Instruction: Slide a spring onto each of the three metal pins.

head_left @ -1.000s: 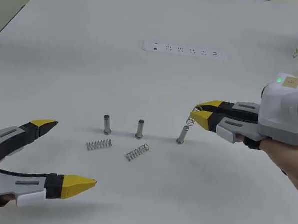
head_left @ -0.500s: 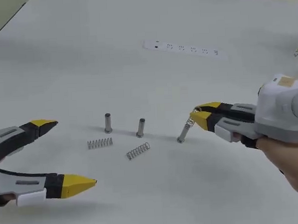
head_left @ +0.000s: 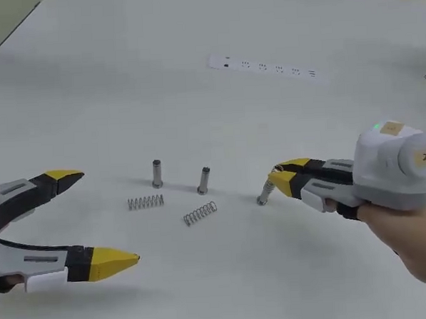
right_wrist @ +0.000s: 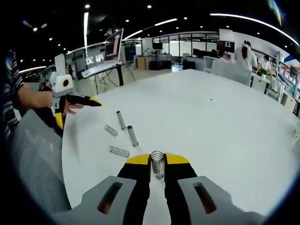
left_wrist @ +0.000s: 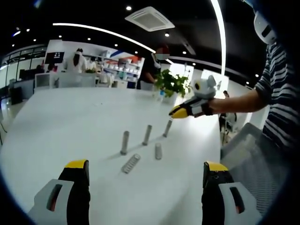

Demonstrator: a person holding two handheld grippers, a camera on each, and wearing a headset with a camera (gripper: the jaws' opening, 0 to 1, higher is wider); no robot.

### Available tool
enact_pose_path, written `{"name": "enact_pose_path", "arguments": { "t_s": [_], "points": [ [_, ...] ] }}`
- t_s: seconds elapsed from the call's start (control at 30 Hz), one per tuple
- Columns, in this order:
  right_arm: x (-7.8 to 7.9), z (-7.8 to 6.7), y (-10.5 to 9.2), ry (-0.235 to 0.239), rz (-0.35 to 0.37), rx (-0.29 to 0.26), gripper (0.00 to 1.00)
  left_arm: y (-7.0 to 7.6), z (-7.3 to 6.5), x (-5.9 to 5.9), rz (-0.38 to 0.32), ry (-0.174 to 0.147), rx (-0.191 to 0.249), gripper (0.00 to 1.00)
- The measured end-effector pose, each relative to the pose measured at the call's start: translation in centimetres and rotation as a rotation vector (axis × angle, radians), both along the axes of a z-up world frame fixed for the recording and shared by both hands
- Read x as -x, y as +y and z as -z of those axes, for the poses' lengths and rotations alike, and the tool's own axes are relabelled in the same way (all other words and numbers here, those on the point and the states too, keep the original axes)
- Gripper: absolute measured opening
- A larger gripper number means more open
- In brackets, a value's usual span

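Steel coils face the lens end-on in the right gripper view, where the held spring (right_wrist: 157,165) is pinched between the tips of the right gripper (head_left: 282,176). From the head view that spring is only a faint blur at the top of the leaning pin (head_left: 264,192), and I can't tell whether it is threaded on. The middle pin (head_left: 204,180) and far-left pin (head_left: 156,173) stand upright on the white table (head_left: 205,288). One loose spring (head_left: 145,201) and another loose spring (head_left: 200,213) lie just beside them. The left gripper (head_left: 109,216) hangs spread wide, well apart, and the frame edge cuts off its body.
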State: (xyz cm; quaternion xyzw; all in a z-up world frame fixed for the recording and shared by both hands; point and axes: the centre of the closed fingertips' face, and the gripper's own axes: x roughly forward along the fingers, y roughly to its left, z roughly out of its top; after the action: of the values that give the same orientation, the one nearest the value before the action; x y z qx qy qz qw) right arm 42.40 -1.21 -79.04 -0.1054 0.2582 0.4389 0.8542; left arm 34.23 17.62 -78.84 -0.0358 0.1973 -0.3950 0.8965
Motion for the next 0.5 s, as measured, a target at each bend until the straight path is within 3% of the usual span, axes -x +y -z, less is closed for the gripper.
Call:
{"name": "enact_pose_path", "arguments": {
  "t_s": [0.5],
  "points": [
    [1.0, 2.5, 0.0, 0.037, -0.02, 0.045, 0.08, -0.3, 0.1, 0.0, 0.007, 0.005, 0.004, 0.98]
  ]
}}
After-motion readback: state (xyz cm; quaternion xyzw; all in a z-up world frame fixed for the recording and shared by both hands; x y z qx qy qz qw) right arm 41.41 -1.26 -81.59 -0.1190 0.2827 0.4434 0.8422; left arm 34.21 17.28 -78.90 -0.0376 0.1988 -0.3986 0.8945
